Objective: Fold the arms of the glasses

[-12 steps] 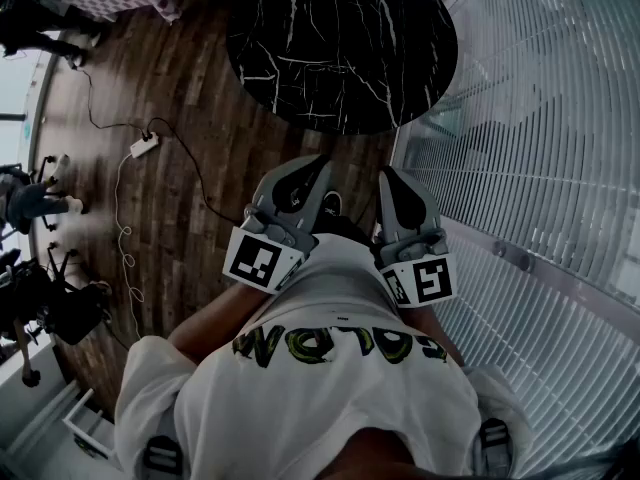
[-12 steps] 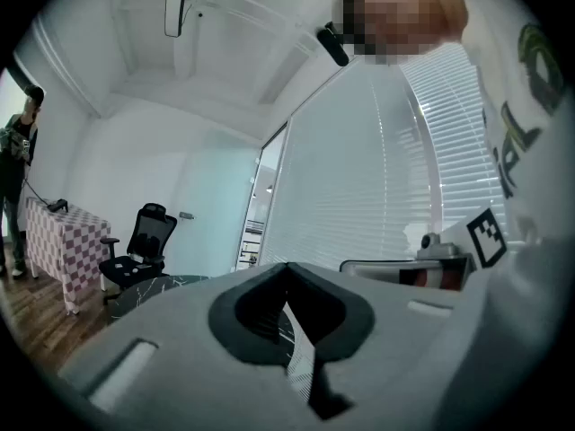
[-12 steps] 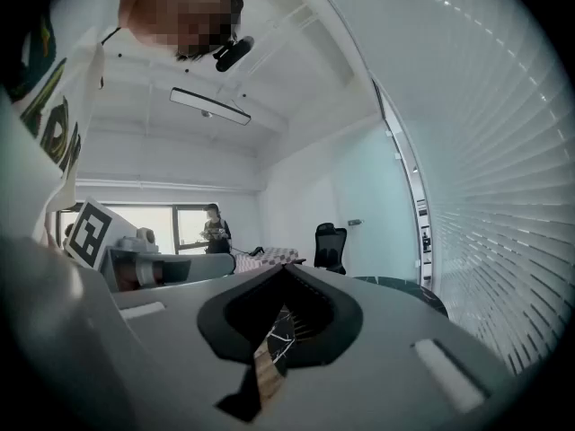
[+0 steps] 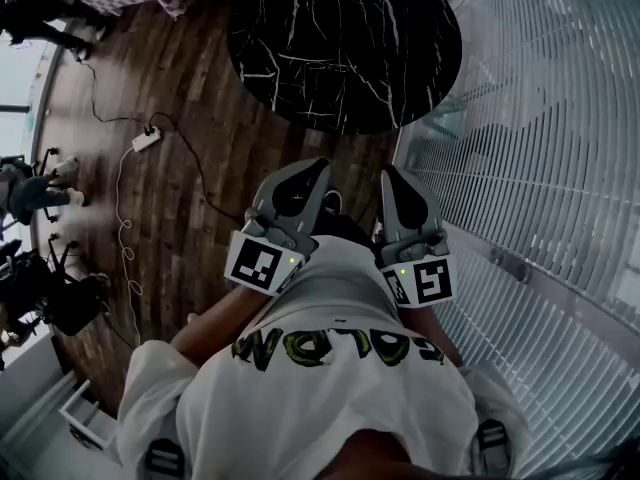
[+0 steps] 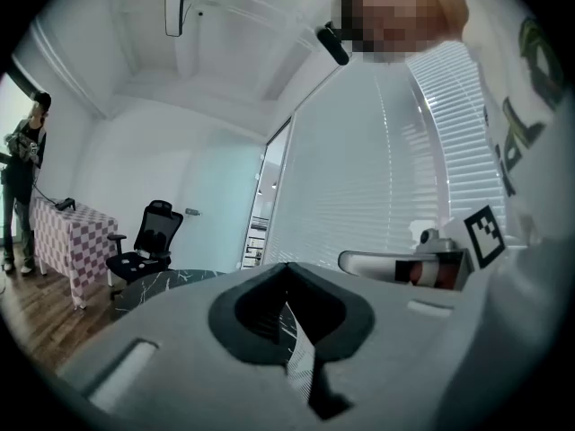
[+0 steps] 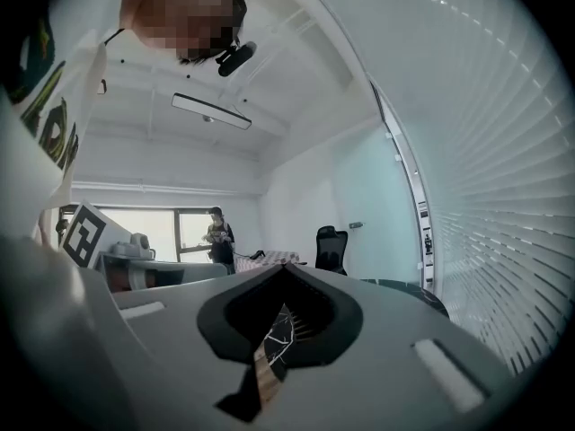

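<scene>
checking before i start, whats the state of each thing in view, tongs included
left tongs: shut, nothing between them
right tongs: shut, nothing between them
black marble table: standing upright
window blinds: lowered
office chair: unoccupied
glasses: none in view

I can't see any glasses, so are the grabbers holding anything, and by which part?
Nothing is held. The left gripper and the right gripper are both shut and empty.

Two grippers: the left gripper [image 4: 306, 174] and the right gripper [image 4: 391, 179]. One round black marble tabletop [image 4: 340, 48]. One checkered-cloth table [image 5: 76, 230], with one black office chair [image 5: 148, 241] beside it. One white power strip [image 4: 145, 142] on the floor [image 4: 235, 153]. One standing person [image 5: 22, 164] far off.
</scene>
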Demonstrator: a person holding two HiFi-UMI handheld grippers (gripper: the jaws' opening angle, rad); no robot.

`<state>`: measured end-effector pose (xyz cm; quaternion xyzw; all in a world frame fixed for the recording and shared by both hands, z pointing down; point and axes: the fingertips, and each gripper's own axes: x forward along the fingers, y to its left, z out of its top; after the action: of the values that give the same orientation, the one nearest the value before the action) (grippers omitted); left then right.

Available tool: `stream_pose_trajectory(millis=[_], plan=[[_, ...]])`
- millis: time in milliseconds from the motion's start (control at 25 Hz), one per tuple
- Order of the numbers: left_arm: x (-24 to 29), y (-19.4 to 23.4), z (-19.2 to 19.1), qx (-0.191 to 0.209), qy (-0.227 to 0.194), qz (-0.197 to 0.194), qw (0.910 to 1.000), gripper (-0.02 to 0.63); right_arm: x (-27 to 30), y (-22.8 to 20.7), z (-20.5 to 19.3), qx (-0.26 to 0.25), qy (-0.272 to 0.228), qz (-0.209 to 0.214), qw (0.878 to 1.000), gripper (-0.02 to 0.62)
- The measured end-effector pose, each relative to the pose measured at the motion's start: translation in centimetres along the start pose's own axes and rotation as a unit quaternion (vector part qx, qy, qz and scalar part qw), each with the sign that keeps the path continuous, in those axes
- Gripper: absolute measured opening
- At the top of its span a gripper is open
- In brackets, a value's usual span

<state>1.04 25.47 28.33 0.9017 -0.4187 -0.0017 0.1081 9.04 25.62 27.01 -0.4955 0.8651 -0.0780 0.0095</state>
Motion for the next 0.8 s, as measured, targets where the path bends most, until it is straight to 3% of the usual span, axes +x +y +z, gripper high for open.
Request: stream_pose_trajectory(millis=[480, 800], plan=[[2.0, 2.7, -1.7, -0.006, 0.023, 0.019, 0.9995, 0.0, 2.5, -4.5, -2.0, 0.009, 0.021, -0.029, 0.999, 0.002], [6.1, 7.9, -0.8, -0.015, 0.026, 0.012, 0.9995, 0.0, 9.2, -5.3, -1.9, -0.002, 0.037, -0.013, 0.999, 0.002]])
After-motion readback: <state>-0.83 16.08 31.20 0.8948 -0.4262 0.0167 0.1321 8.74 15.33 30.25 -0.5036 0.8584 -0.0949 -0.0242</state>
